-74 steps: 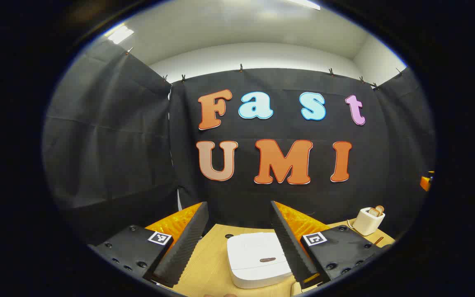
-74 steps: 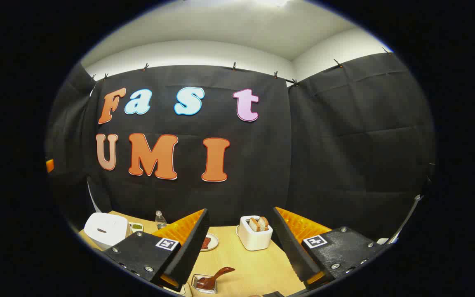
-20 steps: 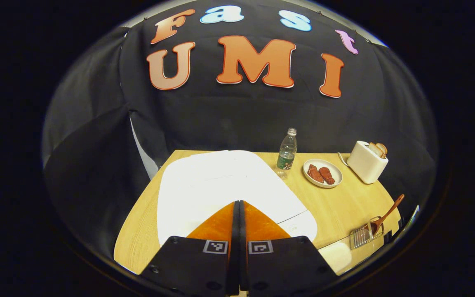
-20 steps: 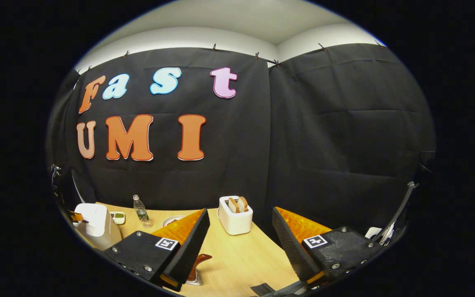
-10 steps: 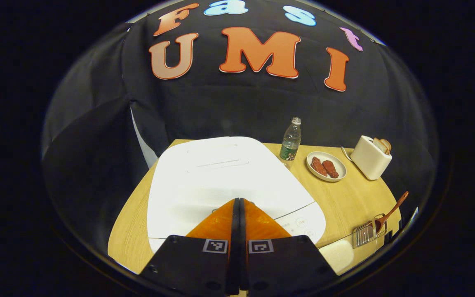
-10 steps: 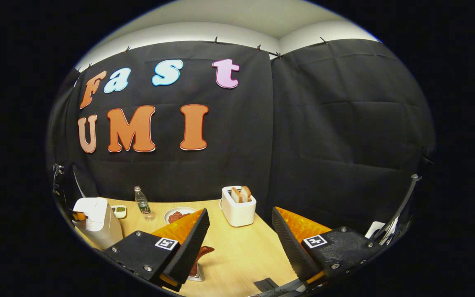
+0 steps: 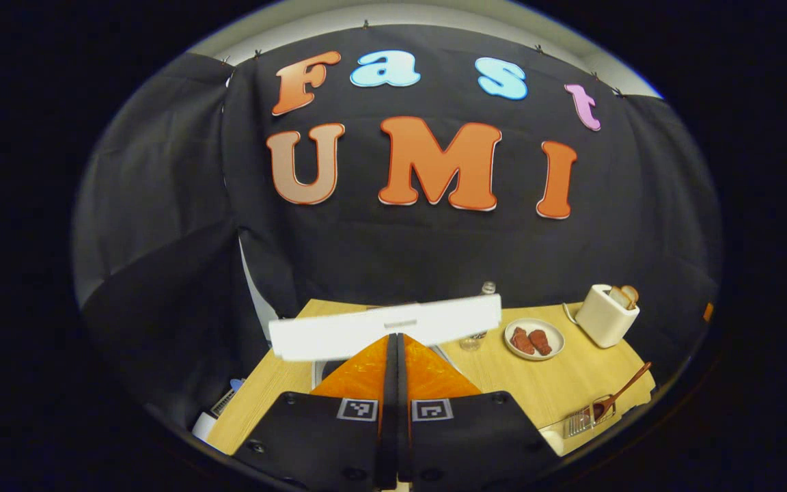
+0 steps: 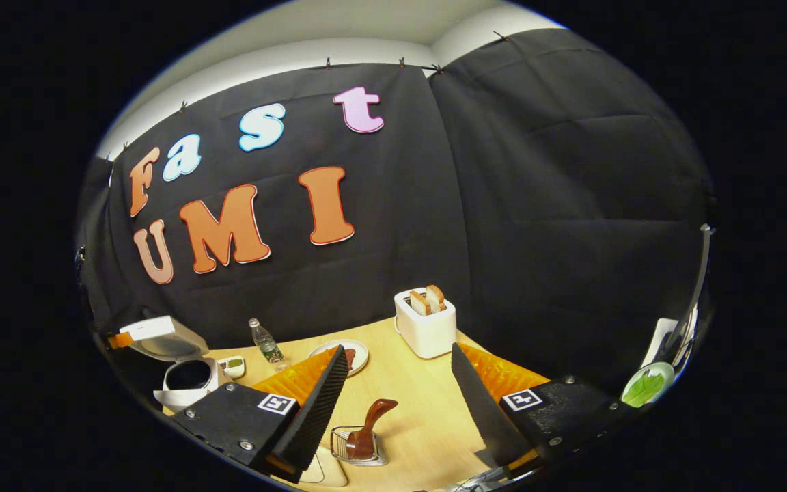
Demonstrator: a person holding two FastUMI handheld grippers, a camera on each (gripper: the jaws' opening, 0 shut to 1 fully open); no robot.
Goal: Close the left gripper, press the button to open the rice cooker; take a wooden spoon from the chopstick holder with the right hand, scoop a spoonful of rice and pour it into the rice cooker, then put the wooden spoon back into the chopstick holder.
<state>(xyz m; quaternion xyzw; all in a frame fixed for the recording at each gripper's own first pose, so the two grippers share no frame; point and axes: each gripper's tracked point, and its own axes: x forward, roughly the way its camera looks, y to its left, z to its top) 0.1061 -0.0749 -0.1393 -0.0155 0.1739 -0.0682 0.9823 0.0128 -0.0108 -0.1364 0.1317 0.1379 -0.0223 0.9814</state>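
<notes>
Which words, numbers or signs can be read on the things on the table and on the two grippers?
Water bottle: label too small to read.
Left gripper, right gripper: square coded markers, no words.
Rice cooker, toaster: no readable text.

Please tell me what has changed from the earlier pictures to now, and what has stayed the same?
The rice cooker lid has sprung up, so the pot is open. The left gripper closed its jaws and went to the cooker. The right gripper, open, has come above the wooden spoon in the chopstick holder. Spoon, toaster, plate and bottle stayed.
</notes>
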